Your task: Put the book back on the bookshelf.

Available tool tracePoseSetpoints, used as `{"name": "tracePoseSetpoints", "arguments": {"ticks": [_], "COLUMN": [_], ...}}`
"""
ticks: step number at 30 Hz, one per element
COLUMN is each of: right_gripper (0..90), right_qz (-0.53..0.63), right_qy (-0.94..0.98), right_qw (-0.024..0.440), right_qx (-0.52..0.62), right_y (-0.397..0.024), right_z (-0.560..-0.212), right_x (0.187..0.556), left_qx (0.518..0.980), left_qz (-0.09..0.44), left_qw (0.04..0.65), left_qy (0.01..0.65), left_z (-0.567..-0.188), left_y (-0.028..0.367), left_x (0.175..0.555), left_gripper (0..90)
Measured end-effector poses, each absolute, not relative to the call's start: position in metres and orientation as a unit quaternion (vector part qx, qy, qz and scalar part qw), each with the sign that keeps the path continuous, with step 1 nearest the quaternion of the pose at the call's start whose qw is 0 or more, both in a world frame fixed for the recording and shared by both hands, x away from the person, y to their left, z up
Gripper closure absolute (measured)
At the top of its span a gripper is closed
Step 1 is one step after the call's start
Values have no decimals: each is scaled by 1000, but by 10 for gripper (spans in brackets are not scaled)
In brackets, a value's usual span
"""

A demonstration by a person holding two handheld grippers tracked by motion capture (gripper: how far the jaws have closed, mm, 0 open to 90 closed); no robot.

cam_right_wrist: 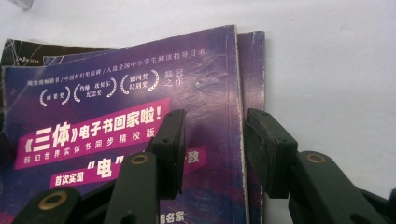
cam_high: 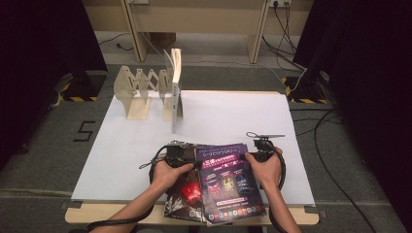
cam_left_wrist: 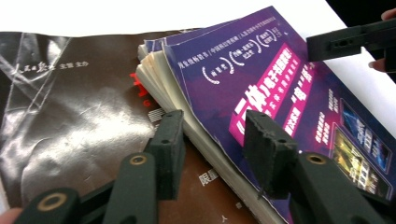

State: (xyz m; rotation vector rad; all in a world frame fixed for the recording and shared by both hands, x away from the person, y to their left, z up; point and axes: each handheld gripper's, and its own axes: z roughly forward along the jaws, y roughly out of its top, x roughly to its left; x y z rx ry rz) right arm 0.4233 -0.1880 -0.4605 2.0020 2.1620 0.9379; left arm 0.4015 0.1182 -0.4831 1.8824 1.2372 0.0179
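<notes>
Purple book (cam_high: 228, 182) lies at 6 o'clock on the table (cam_high: 121, 145), atop a dark magazine (cam_high: 182, 196). Your left hand-held gripper (cam_left_wrist: 212, 140) and right hand-held gripper (cam_right_wrist: 212, 140) gape half-wide astride its edges, gripping nothing. Clamp unevenly and you'll catch only the cover, or slide the stack.

High view overhead; gripper views close, sharing purple book (cam_left_wrist: 280, 93).
</notes>
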Motion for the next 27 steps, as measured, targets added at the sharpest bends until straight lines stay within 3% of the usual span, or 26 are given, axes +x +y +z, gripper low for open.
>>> {"name": "tracePoseSetpoints", "arguments": {"ticks": [27], "right_gripper": [584], "right_qz": [292], "right_qy": [706], "right_qw": [31], "right_qx": [644], "right_y": [-154], "right_z": [-458], "right_x": [402], "left_qx": [780], "left_qz": [77], "left_qw": [387], "left_qy": [485], "left_z": [-472], "left_y": [134], "left_x": [404], "left_gripper": [669]}}
